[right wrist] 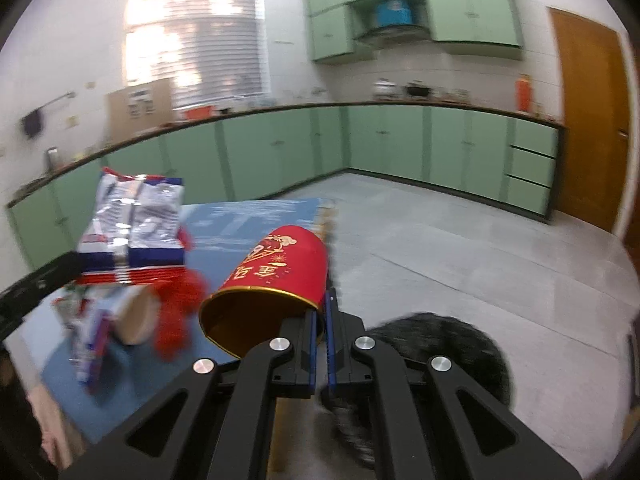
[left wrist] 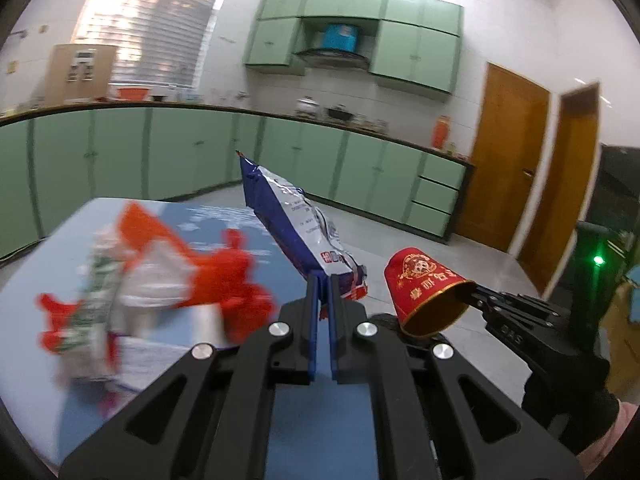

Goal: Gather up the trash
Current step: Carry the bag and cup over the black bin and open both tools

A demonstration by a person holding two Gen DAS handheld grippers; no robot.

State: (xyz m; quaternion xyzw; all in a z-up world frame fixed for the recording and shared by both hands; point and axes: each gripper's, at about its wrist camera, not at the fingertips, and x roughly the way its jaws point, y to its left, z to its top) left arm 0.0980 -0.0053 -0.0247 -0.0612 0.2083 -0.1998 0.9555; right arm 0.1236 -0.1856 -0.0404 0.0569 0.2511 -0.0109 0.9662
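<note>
My left gripper (left wrist: 324, 280) is shut on a blue and silver snack bag (left wrist: 296, 224), held up above the blue table (left wrist: 224, 216); the bag also shows in the right wrist view (right wrist: 132, 216). My right gripper (right wrist: 320, 304) is shut on the rim of a red paper cup (right wrist: 276, 276) with gold print, lying tilted with its mouth toward me; the cup shows at the right in the left wrist view (left wrist: 424, 292). More trash lies on the table: red and white wrappers (left wrist: 152, 276) and a paper cup on its side (right wrist: 136, 316).
Green kitchen cabinets (left wrist: 200, 148) with a cluttered counter run along the back walls. Wooden doors (left wrist: 508, 152) stand at the right. A dark furry thing (right wrist: 444, 352) lies on the grey floor beside the table, below my right gripper.
</note>
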